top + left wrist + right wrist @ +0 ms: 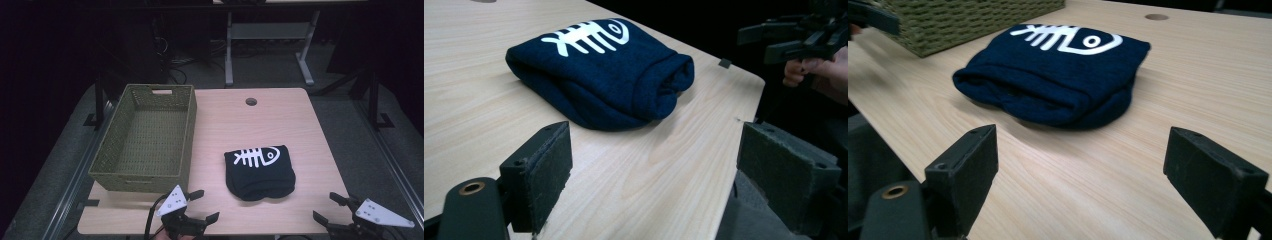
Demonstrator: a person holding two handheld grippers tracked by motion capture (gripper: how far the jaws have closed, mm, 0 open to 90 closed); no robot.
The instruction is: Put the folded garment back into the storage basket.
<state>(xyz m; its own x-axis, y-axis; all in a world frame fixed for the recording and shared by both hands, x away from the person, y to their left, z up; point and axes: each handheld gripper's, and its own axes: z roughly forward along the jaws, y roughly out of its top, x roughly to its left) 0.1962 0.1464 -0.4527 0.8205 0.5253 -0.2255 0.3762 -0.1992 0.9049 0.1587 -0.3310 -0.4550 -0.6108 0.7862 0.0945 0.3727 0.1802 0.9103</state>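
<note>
A folded dark navy garment (259, 171) with a white fish-skeleton print lies on the wooden table (240, 125), right of centre; it also lies ahead of the jaws as the garment (604, 70) and the garment (1058, 75). My left gripper (202, 205) hovers at the table's near edge, left of the garment, jaws wide apart with nothing between them. At the near right corner my right gripper (331, 206) stands open too, and empty. In the left gripper view the right gripper (794, 37) is seen farther off, held by a hand.
An empty green woven basket (145, 137) stands on the left part of the table, near the left gripper. A round cable hole (251, 101) sits near the far edge. Dark floor and desk legs lie beyond the table.
</note>
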